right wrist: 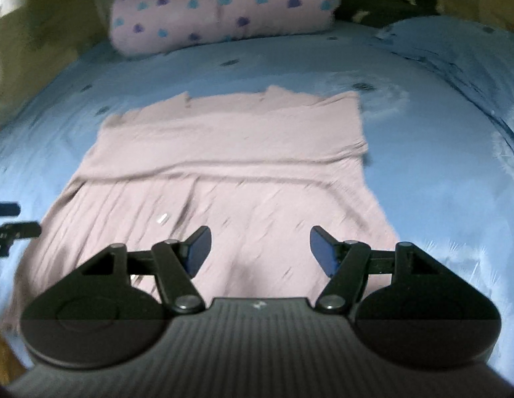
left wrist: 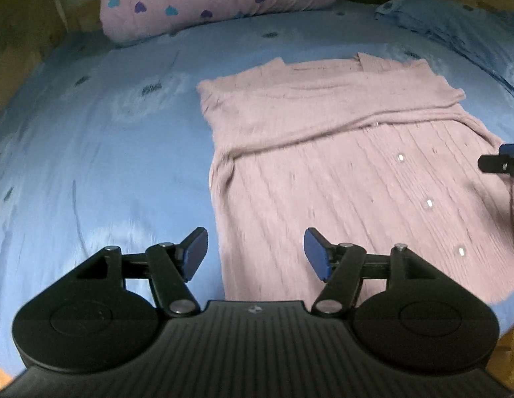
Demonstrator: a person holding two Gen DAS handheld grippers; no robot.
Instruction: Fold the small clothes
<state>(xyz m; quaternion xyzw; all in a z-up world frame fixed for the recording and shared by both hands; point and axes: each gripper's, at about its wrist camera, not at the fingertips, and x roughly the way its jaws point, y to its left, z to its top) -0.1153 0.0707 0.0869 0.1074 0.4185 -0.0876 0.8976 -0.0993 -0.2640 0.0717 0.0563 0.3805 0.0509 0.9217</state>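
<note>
Pink garment [left wrist: 339, 165] lies partly folded, centre frame, on the bed [left wrist: 107, 132]; left tool [left wrist: 255, 253] and right tool [right wrist: 260, 252] hover released; pinch both near corners evenly.

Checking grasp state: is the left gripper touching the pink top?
Cannot tell. The left gripper is open, nothing between its fingers, over the pink top's left edge; neither view shows height.

garment [left wrist: 339, 165] on bed [left wrist: 107, 149], pillow [left wrist: 217, 0] behind
</note>
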